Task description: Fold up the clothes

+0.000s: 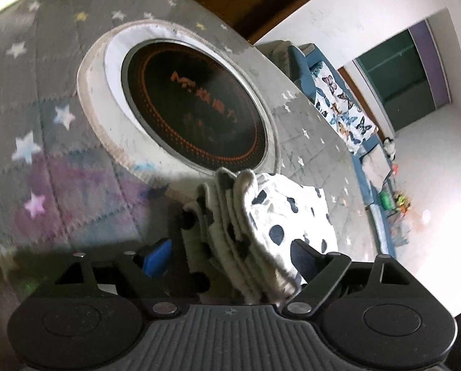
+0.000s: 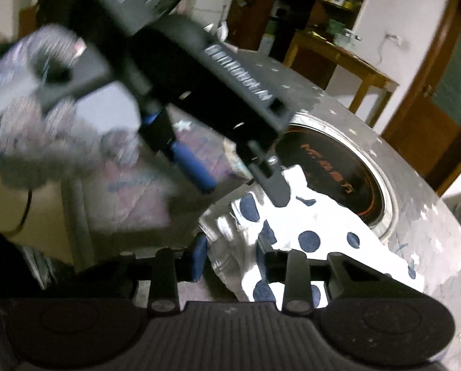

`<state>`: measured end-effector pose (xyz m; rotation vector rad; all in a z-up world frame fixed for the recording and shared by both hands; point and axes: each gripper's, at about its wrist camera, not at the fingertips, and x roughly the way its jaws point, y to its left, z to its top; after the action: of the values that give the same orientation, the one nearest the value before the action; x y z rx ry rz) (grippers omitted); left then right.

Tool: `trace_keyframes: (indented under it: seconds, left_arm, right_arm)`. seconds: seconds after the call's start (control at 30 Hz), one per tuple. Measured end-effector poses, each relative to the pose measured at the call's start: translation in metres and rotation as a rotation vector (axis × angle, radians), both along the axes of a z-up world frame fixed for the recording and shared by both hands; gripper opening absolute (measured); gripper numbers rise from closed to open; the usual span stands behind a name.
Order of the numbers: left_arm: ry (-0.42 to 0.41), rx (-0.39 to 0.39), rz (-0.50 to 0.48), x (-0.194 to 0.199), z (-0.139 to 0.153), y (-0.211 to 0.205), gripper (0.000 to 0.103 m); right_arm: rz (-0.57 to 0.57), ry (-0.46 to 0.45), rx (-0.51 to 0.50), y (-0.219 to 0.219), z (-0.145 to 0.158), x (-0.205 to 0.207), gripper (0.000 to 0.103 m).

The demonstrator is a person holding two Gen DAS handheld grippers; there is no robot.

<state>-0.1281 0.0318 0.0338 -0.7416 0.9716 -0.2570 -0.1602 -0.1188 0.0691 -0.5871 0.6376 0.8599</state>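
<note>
A white garment with dark blue spots lies folded in several layers on the grey star-patterned table cover. My left gripper stands open around the folded stack; its blue left pad is clear of the cloth. In the right wrist view the garment spreads toward the round cooker. My right gripper is shut on its bunched near edge, blue pad against the cloth. The left gripper hangs over the garment's far edge, held by a gloved hand.
A round black cooktop with orange markings sits sunk in the table's middle, ringed in white. Beyond the table edge stands a blue sofa with a butterfly-print cloth. A wooden side table and a brown door stand behind.
</note>
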Motion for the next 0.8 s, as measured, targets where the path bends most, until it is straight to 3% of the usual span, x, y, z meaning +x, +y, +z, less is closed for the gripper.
trace_keyframes:
  seconds: [0.37, 0.53, 0.7, 0.8]
  left_arm:
    - [0.1, -0.245, 0.108, -0.001, -0.021, 0.009, 0.091]
    - [0.093, -0.247, 0.1, 0.008, -0.026, 0.005, 0.089]
    - [0.083, -0.233, 0.091, 0.018, -0.028, 0.003, 0.073]
    - [0.091, -0.215, 0.09, 0.022, -0.032, 0.002, 0.053]
  right_arm:
    - [-0.09, 0.1, 0.162, -0.028, 0.024, 0.022, 0.026]
    - [-0.078, 0.121, 0.178, -0.033, 0.019, 0.021, 0.026]
    - [-0.056, 0.114, 0.175, -0.03, 0.013, 0.016, 0.026]
    - [-0.041, 0.116, 0.164, -0.03, 0.01, 0.016, 0.026]
